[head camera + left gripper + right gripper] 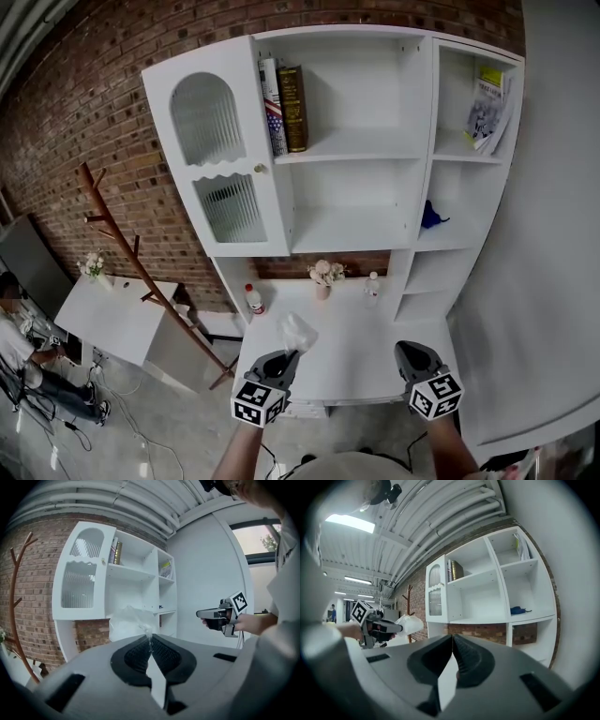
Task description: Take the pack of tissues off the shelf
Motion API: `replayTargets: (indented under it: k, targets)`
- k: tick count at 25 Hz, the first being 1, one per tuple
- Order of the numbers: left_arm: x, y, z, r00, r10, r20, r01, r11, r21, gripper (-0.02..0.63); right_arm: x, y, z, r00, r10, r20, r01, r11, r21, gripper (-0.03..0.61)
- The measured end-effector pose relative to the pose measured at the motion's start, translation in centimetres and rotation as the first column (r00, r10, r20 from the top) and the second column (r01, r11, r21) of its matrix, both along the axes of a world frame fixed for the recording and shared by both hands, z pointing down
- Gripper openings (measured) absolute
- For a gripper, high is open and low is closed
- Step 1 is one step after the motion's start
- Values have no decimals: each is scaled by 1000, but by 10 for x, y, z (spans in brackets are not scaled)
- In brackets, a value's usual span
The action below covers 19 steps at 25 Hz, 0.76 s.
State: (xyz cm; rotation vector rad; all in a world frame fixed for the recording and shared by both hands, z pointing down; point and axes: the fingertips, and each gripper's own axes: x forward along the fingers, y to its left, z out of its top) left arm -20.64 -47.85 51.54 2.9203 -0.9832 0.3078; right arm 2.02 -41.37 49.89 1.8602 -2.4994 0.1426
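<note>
The pack of tissues (297, 332) is a pale, crinkled plastic pack, and my left gripper (289, 353) is shut on its edge, holding it in the air in front of the white shelf unit (356, 141). In the left gripper view the pack (130, 622) sticks out past the closed jaws. The right gripper view shows the same pack (409, 625) at the tip of the left gripper (399, 629). My right gripper (405, 353) hangs beside it, shut and holding nothing. Its jaws meet at the tips (452, 636).
On the white desk top (347, 356) under the shelves stand a red-capped bottle (253, 299), a small vase of flowers (323, 277) and a small clear bottle (372, 287). Books (284, 105) stand on the upper shelf. A blue object (431, 216) lies in a right-hand compartment. A wooden coat rack (131, 262) leans at left.
</note>
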Motion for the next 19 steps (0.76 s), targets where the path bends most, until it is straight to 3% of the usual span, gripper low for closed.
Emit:
replayTargets:
  k: [19]
  targets:
    - [2,5,3,1000,12,-16,-12,1000,-19,25,-6,3,-3,1000,-5,3,5,1000,5,31]
